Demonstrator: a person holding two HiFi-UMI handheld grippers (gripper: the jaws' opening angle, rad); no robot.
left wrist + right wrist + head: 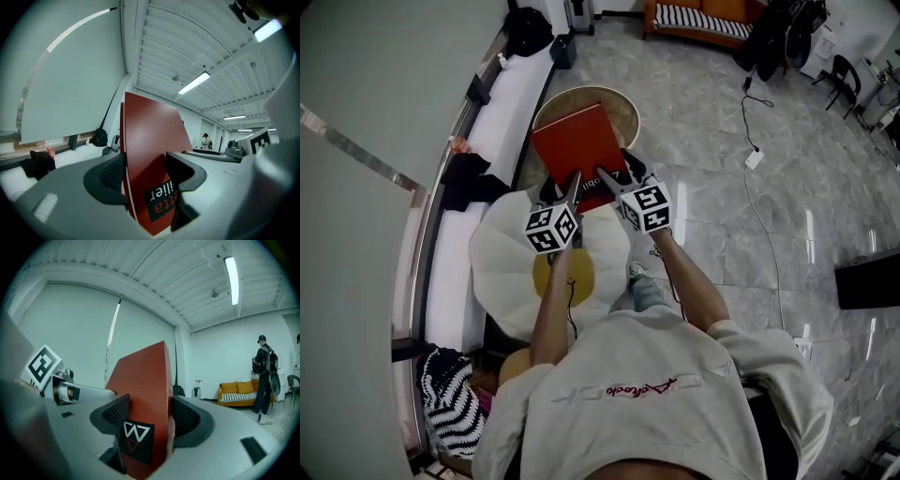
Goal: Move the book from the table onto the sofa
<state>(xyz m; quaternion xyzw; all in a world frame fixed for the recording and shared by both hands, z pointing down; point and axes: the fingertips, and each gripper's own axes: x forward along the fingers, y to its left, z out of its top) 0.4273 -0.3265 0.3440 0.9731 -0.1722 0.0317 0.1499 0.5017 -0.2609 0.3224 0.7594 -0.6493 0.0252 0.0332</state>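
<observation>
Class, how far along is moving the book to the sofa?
Done: left claw and right claw are shut on the red book. In hand: it is held tilted above the round table. Left: setting it on a sofa; the orange sofa stands across the room.

Your book (pixel 579 145) is a thin red hardback with a plain cover that faces up toward you. It sits over the round tan table (pixel 624 109), its far edge pointing away from you; whether it touches the tabletop cannot be told. Your left gripper (pixel 574 186) and right gripper (pixel 612 182) both clamp its near edge. One near corner carries a black label with white lettering (pixel 161 197), the other a black label with a white W mark (pixel 137 434).
</observation>
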